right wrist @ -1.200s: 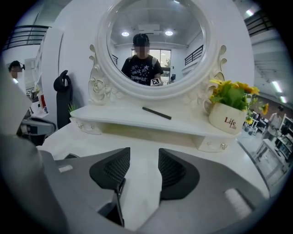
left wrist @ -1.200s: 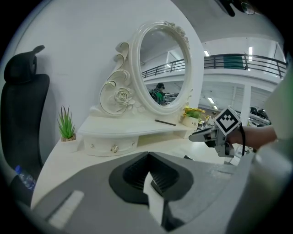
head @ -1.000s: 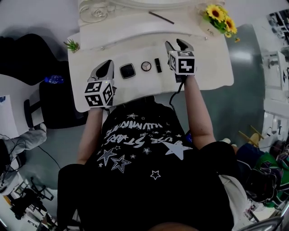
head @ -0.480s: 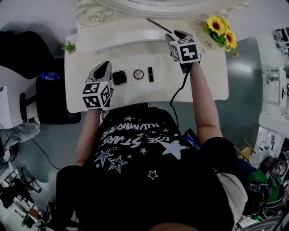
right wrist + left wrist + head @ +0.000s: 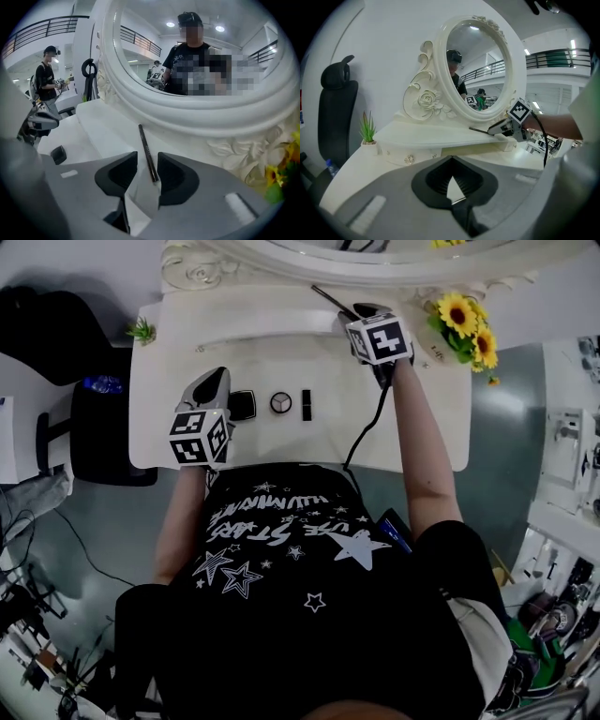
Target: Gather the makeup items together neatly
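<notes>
Head view of a white vanity tabletop (image 5: 427,418) beneath an ornate mirror (image 5: 192,273), a raised shelf (image 5: 253,320) along its twelve o'clock edge, with a makeup tidy-up that looks more than half done. The left gripper (image 5: 450,161) waits at eight o'clock, jaws shut together on nothing, while the right gripper (image 5: 147,161) reaches to one o'clock, near the sunflowers (image 5: 469,324). A square compact (image 5: 244,405), a round compact (image 5: 280,403) and a lipstick (image 5: 306,403) already sit in a neat row toward six o'clock. Only the dark makeup pencil (image 5: 144,140) seems left to join them. It lies well apart on the shelf, its near end between the right jaws, which have just been narrowing but do not yet pinch it.
</notes>
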Motion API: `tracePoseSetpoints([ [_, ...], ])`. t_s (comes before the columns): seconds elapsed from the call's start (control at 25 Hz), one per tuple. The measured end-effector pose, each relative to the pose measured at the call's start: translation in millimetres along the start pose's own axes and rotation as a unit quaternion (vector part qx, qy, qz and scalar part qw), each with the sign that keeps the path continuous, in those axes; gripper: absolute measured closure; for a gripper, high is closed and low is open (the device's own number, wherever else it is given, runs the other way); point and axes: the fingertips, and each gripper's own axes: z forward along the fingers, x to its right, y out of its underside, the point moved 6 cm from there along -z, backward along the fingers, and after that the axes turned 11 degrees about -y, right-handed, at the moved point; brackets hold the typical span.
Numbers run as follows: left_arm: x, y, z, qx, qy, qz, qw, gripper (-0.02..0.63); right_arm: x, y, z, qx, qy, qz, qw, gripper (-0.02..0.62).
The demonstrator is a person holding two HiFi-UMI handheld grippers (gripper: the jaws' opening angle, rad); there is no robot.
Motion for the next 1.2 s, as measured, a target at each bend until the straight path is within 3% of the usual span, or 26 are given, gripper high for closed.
tracePoseSetpoints([
  [0.4, 5.0, 3.7, 6.7, -0.002, -0.015, -0.016, 0.9998, 0.604, 9.3, -2.8, 14.2, -0.024, -0.069, -0.008, 0.997, 0.456],
  [0.52, 6.7, 3.4, 8.7, -0.003, -0.015, -0.017, 0.9997, 0.604, 7.9, -1.4, 15.4, -0.021, -0.088, -0.001, 0.996, 0.495],
  [0.96, 7.1, 7.4, 6.4, -0.003, -0.015, -0.019, 0.9997, 0.604, 3.7, -2.6, 14.7, -0.027, -0.08, -0.002, 0.996, 0.528],
  [1.2, 1.4, 10.3, 1.0, -0.006, 0.007, -0.013, 0.9999, 0.604, -11.7, 0.4, 2.9, -0.027, -0.072, 0.008, 0.997, 0.529],
])
